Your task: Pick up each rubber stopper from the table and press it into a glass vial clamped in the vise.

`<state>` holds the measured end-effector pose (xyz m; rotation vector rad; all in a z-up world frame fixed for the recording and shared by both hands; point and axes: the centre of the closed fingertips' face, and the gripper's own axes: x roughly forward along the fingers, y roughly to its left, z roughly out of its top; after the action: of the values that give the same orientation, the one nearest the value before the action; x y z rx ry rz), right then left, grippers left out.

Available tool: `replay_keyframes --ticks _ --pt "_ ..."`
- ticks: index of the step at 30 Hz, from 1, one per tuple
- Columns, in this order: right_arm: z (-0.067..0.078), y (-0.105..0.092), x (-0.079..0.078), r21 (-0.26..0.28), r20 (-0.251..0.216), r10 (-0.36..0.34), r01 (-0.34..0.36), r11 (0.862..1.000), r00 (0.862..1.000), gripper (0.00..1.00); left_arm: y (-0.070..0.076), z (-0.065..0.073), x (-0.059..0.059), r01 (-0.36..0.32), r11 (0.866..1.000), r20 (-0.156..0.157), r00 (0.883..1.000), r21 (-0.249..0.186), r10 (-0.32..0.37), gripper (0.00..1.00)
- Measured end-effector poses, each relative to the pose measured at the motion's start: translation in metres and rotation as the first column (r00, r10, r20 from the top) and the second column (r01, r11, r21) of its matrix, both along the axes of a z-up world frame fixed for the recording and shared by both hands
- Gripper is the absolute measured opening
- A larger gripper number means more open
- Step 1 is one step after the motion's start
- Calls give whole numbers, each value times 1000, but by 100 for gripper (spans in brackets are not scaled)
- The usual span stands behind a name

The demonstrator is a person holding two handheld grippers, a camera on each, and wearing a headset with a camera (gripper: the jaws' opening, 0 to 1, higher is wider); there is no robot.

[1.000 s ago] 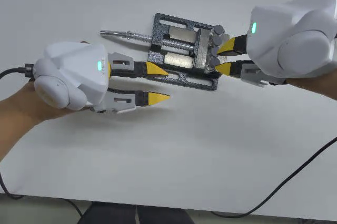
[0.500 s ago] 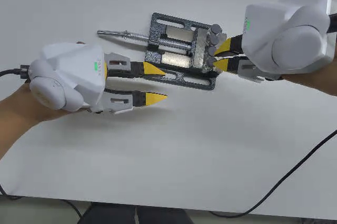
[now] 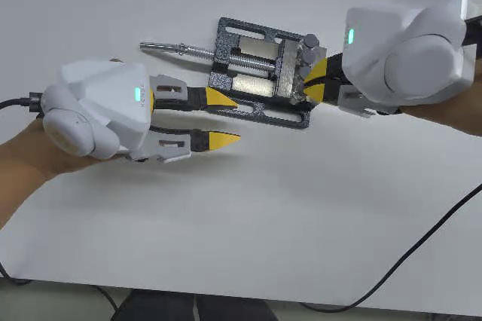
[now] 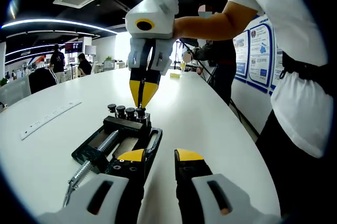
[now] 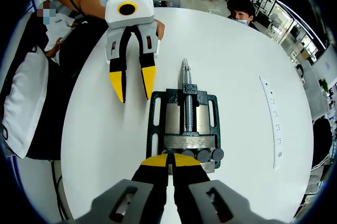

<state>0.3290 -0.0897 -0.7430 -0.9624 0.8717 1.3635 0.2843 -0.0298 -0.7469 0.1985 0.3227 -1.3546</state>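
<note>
A dark metal vise (image 3: 256, 72) (image 5: 184, 124) (image 4: 105, 140) lies on the white table. It clamps a row of vials capped with grey rubber stoppers (image 3: 308, 42) (image 5: 202, 155) (image 4: 121, 110). My right gripper (image 3: 310, 84) (image 5: 169, 160) is shut, with nothing visible between its jaws. In the left gripper view its tips (image 4: 141, 102) rest on top of the end stopper (image 4: 141, 111) of the row. My left gripper (image 3: 228, 118) (image 4: 158, 155) (image 5: 134, 90) is open and holds nothing. It hovers just off the vise's near side, pointing towards it.
The vise's screw handle (image 3: 169, 49) sticks out to the left. A black cable (image 3: 422, 246) runs across the table's right front. A clear ruler (image 5: 271, 113) lies beyond the vise. The table's front edge (image 3: 241, 291) is close. People stand and sit around the room.
The right gripper has moved left onto the row of stoppers, and its jaws have closed from a clear gap to shut. The left gripper has stayed open in place.
</note>
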Motion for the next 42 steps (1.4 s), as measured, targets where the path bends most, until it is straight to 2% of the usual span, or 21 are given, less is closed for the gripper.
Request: replay_keyframes --ticks 26,32,42 --pt "-2 2 -2 -11 -27 -11 10 1000 1000 1 1 0 1 -3 1000 3 1000 -4 3 19" --pt "-1 2 -1 -14 1 -1 1 1000 1000 3 1 -1 1 -4 1000 2 1000 -3 4 19" --pt "0 -2 -1 -28 -2 4 -4 1000 1000 4 -2 0 2 -2 1000 1 1000 -5 2 19"
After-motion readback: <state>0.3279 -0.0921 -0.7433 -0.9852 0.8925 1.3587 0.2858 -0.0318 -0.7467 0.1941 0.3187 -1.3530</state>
